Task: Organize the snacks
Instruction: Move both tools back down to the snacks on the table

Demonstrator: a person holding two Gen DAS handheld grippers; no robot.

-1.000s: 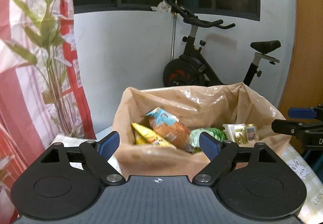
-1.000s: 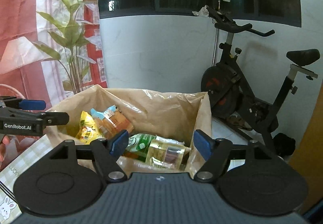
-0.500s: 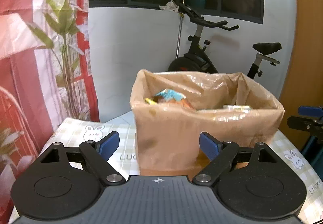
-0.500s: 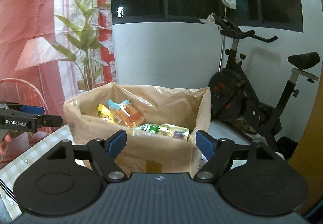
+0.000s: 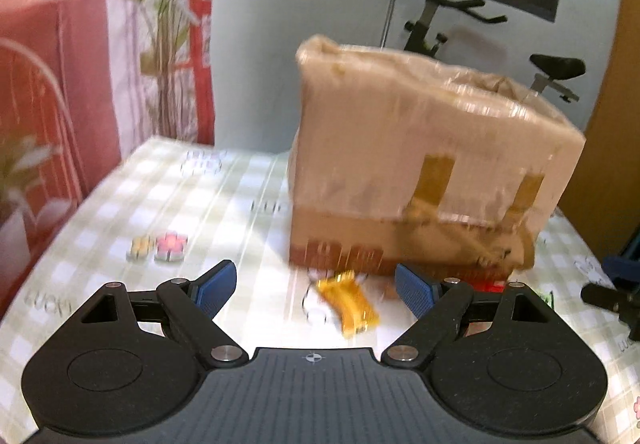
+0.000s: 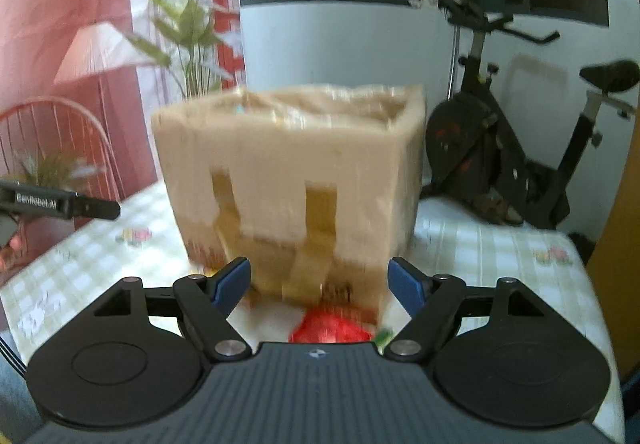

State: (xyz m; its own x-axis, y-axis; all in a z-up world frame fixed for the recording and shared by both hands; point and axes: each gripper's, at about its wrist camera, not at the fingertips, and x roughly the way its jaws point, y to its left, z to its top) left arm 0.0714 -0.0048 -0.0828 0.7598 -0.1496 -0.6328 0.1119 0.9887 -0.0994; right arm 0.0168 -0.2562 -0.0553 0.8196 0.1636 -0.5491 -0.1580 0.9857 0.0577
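Observation:
A brown cardboard box lined with a plastic bag (image 5: 420, 164) stands on the checked tablecloth (image 5: 160, 212); it also shows in the right wrist view (image 6: 288, 172). Its contents are hidden from this low angle. A small orange snack packet (image 5: 348, 302) lies on the cloth in front of the box, between the fingers of my open left gripper (image 5: 316, 286). A red packet (image 6: 330, 328) lies just below my open right gripper (image 6: 320, 282), with a bit of green beside it (image 6: 383, 336). Both grippers are empty. The frames are blurred by motion.
An exercise bike (image 6: 508, 148) stands behind the table on the right. A red curtain and a plant (image 5: 160, 44) are on the left. The left gripper's finger (image 6: 60, 204) shows at the left of the right wrist view; the right gripper (image 5: 612, 298) shows at the left wrist view's right edge.
Both grippers have dropped from above the box to table level in front of it. The snacks inside the box are out of sight; packets on the cloth have come into view.

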